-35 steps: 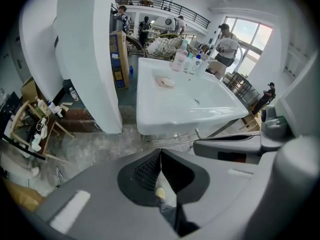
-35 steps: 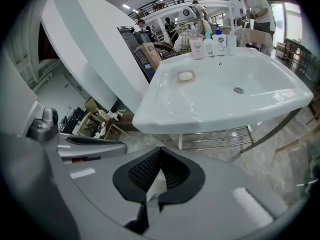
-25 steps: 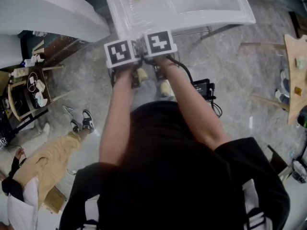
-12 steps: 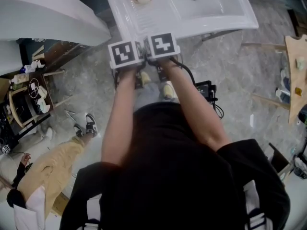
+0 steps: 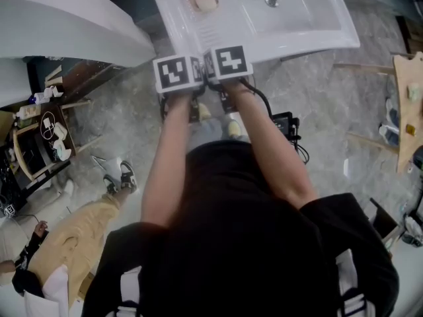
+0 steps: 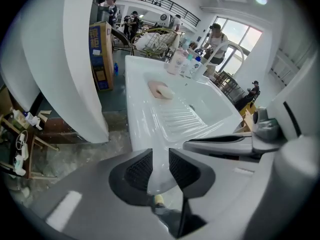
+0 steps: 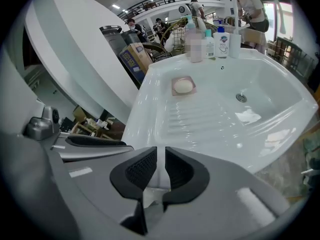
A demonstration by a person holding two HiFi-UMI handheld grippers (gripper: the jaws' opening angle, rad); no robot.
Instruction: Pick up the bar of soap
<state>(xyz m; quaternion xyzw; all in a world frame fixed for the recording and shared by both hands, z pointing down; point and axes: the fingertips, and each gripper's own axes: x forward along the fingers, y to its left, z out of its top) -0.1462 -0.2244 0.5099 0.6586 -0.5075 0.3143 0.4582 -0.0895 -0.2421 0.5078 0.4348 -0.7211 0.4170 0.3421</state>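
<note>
The pale bar of soap [image 5: 205, 2] lies in a pinkish dish on the left side of the white sink [image 5: 317, 35], above its ribbed drainboard. In the right gripper view the soap [image 7: 183, 86] is well ahead; in the left gripper view the soap [image 6: 161, 90] is also far off. Both grippers hang side by side over the sink's near edge, their marker cubes [image 5: 178, 72] touching. My left gripper [image 6: 160, 166] has just been opening and stands open, empty. My right gripper [image 7: 160, 168] has just been opening too, with only a narrow gap and nothing between its pads.
Several bottles [image 7: 205, 43] and a tap stand at the sink's back rim, and the drain [image 7: 241, 97] lies right of the soap. A large white curved body [image 5: 66, 25] flanks the sink's left. A person in tan trousers [image 5: 73, 243] sits on the floor at lower left.
Both grippers have moved forward toward the sink, still side by side. The soap and its dish have come further into the head view.
</note>
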